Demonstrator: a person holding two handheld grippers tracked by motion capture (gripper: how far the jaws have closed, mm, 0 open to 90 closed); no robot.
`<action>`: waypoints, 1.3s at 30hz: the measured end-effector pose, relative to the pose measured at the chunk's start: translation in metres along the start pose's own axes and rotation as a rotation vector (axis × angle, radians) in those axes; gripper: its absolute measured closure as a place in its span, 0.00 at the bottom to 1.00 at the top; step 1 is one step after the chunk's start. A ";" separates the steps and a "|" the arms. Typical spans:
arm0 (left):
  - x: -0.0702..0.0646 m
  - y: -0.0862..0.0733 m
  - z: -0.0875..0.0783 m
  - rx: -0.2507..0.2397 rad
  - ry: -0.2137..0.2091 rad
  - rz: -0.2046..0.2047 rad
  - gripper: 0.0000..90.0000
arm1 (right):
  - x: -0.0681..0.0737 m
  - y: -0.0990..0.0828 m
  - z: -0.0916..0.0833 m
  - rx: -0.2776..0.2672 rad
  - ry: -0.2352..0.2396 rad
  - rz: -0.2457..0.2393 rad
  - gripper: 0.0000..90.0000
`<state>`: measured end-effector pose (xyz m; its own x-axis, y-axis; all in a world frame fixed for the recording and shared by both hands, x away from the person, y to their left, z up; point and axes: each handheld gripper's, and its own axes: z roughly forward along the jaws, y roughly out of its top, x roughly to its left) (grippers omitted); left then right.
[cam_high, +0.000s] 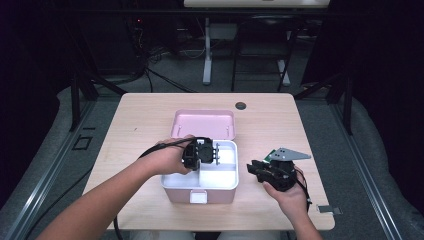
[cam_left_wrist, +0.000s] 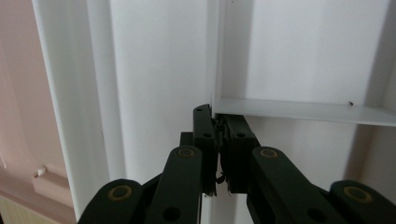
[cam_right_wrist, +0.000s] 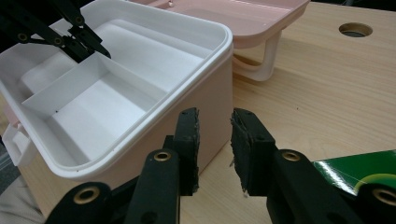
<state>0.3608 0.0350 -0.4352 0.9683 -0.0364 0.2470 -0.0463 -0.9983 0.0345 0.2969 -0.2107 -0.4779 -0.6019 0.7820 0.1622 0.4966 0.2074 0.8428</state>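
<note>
The left hand-held gripper (cam_high: 214, 152) is held by a forearm stretched forward, its jaws nearly together. The right hand-held gripper (cam_high: 256, 167) is held low, turned leftward, its jaws slightly parted with nothing between them.

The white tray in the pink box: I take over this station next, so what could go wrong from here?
1. The left claw pinches the thin divider of the white tray near its end; a tilted pull could slip off or bend it.
2. The tray sits snug in the pink box, which nothing pins down, so lifting may drag the box along.
3. The right claw stands open beside the box wall, holding nothing; a careless move could nudge the box.
</note>
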 end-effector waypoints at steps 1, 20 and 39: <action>0.000 0.000 -0.003 0.005 0.001 0.004 0.96 | 0.000 0.000 -0.001 -0.002 -0.001 0.005 0.80; 0.004 -0.015 -0.041 -0.019 0.058 -0.072 0.99 | -0.005 0.002 -0.004 -0.020 -0.014 0.024 0.68; 0.027 -0.127 -0.059 -0.046 0.012 -0.544 0.99 | -0.008 0.007 0.004 0.008 0.012 -0.016 0.51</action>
<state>0.3784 0.1630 -0.3756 0.8527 0.4857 0.1923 0.4497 -0.8698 0.2030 0.3074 -0.2131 -0.4750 -0.6174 0.7712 0.1551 0.4920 0.2247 0.8411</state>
